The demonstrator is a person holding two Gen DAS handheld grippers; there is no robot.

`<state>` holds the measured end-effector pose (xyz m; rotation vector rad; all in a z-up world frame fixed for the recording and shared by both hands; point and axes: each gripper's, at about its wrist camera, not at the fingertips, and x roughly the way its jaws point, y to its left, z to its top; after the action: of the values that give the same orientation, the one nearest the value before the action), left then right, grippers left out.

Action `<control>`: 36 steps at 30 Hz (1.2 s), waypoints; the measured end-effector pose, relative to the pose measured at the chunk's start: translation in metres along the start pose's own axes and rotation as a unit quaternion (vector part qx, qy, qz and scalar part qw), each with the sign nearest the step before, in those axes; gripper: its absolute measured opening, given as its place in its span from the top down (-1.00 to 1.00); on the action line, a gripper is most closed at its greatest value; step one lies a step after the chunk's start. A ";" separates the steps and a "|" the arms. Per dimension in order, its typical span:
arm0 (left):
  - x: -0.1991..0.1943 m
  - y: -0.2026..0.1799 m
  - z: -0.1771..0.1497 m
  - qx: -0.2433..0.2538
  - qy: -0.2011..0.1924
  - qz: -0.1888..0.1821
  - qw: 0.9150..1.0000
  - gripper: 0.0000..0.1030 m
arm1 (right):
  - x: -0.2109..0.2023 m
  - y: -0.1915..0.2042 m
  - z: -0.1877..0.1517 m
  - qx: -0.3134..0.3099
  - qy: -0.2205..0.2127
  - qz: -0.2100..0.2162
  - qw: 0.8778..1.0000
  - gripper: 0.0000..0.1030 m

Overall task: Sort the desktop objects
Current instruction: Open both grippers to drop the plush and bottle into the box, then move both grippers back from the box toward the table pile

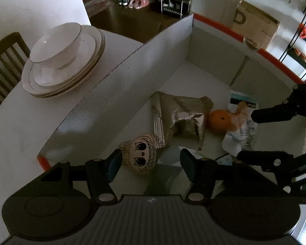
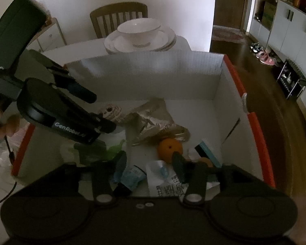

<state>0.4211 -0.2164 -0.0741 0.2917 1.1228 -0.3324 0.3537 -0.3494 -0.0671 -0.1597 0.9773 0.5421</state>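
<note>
Hovering over the white box (image 1: 144, 65) on the worktop (image 1: 14, 134), my left fingers (image 1: 148, 168) stand spread just beside the doll head (image 1: 139, 154); my right fingers (image 2: 150, 161) stand spread, empty, near the orange (image 2: 169, 149) and foil bag (image 1: 181, 114).

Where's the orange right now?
The orange lies inside the box, between the foil bag and a white wrapper, in both views.

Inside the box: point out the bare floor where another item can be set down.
Free: the box floor along its far wall and far corner, beyond the foil bag. Crowded: the near half, where the doll head, orange and paper wrappers lie close together beneath both open grippers.
</note>
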 end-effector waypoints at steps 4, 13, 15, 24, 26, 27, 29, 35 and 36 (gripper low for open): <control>-0.015 -0.003 -0.007 -0.002 -0.019 -0.006 1.000 -0.19 | -0.010 0.001 -0.001 0.004 -0.008 0.000 1.000 -0.07; -0.052 -0.008 -0.029 0.007 -0.069 -0.017 0.997 -0.19 | -0.032 0.005 -0.002 0.023 -0.033 -0.010 0.999 -0.34; -0.061 -0.008 -0.035 0.004 -0.080 -0.020 0.997 -0.19 | -0.037 0.009 -0.003 0.023 -0.037 -0.012 0.999 -0.37; -0.093 -0.004 -0.058 -0.004 -0.118 -0.033 0.993 -0.19 | -0.057 0.026 -0.005 0.024 -0.063 -0.019 0.998 -0.68; -0.100 -0.004 -0.064 -0.004 -0.125 -0.036 0.992 -0.19 | -0.062 0.031 -0.007 0.027 -0.069 -0.020 0.997 -0.73; -0.103 -0.004 -0.066 -0.004 -0.128 -0.037 0.991 -0.19 | -0.064 0.033 -0.007 0.029 -0.072 -0.018 0.997 -0.77; -0.110 -0.003 -0.071 -0.003 -0.133 -0.039 0.990 -0.19 | -0.069 0.036 -0.009 0.035 -0.078 -0.015 0.996 -0.81; -0.128 0.004 -0.090 -0.006 -0.146 -0.041 0.988 -0.43 | -0.084 0.052 -0.014 0.035 -0.098 -0.019 0.994 -0.88; -0.131 0.006 -0.094 -0.008 -0.147 -0.042 0.988 -0.43 | -0.086 0.055 -0.015 0.034 -0.101 -0.018 0.994 -0.88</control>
<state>0.2946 -0.1598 0.0074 0.1749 0.8468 -0.4267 0.2769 -0.3390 0.0013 -0.0592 0.7933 0.4808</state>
